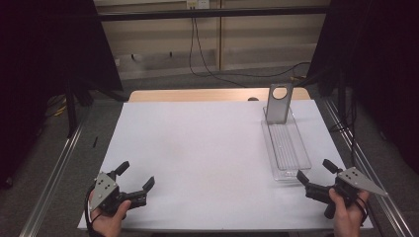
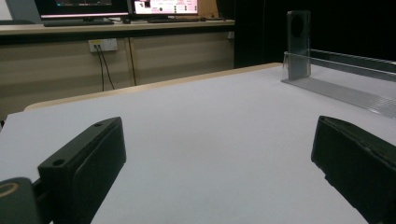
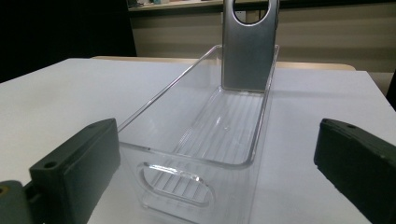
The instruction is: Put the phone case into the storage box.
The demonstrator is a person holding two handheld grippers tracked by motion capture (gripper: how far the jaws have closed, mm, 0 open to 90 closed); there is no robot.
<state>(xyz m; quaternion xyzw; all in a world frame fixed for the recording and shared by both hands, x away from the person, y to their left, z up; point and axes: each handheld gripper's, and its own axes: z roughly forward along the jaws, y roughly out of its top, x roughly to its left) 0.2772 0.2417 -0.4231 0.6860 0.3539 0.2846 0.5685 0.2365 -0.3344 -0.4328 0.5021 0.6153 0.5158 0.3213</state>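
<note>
Right gripper (image 1: 316,174), jaws spread wide, at table's (image 1: 197,148) near right corner, facing clear bin (image 1: 285,145) along right edge. Best closed squarely over its near end wall, above handle cutout (image 3: 175,182). Left gripper (image 1: 136,177) likewise open, near left corner.

Two hands hold two black grippers low and near the person.
The left black two-jaw gripper (image 1: 136,175) has its jaws wide apart. The right black two-jaw gripper (image 1: 316,170) is spread wide too, gripping nothing.
</note>
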